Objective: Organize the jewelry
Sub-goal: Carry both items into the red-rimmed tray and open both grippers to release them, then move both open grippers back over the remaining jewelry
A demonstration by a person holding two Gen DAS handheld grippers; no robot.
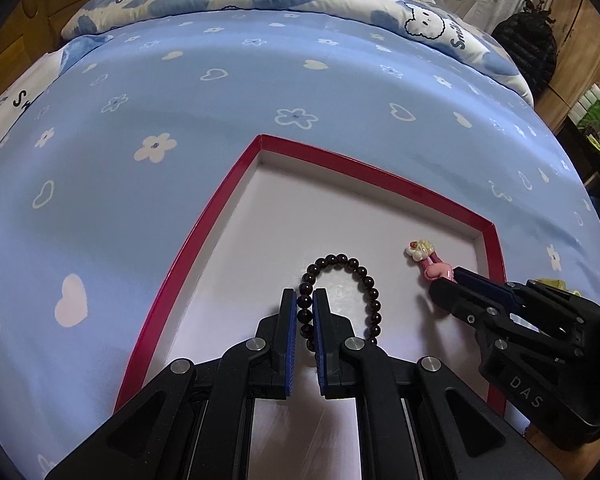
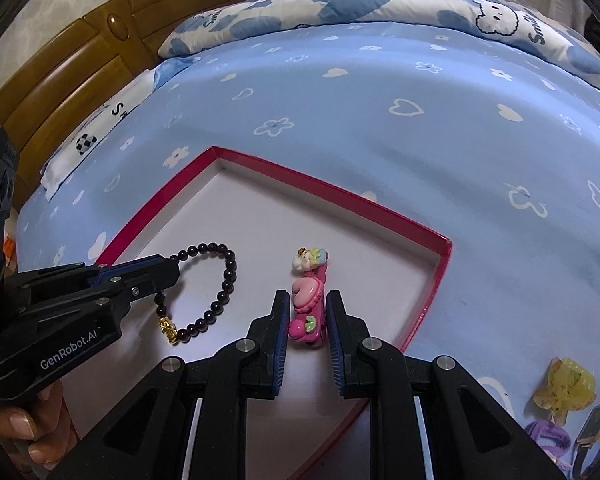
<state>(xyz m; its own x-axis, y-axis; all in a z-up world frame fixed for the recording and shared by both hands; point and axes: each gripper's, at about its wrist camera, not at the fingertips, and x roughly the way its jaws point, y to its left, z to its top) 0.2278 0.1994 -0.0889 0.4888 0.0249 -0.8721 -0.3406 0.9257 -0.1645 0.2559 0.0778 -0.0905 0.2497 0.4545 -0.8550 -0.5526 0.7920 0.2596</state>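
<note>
Two grippers over one red-rimmed tray [image 2: 436, 276] on a blue flowered bedsheet [image 2: 380, 128], with two pieces of jewelry inside: one dark beaded bracelet [image 2: 230, 276] and one pink hair clip [image 2: 310, 300]. Off the tray at the right, on the sheet, one yellow claw clip [image 2: 564, 388], one purple item [image 2: 548, 440] and what may be a watch [image 2: 596, 432], too cut off at the frame edge to be sure. Left gripper [image 1: 305, 304] pinched on the bracelet, one stretch of beads caught between the blue pads, the rest of the loop arcing forward and to the right of the jaws, a single gold bead [image 2: 168, 330] low near the tray floor. Right gripper [image 2: 308, 308] flanking the hair clip, jaws narrowed to either side of its pink body, left pad touching or nearly so, a slim gap at the right pad. Clip's long axis in line with the fingers, decorated end with the cartoon figure pointing away toward the tray's far corner, plain end nearest the wrist. Bracelet and clip apart, side by side in the near half of the tray.
</note>
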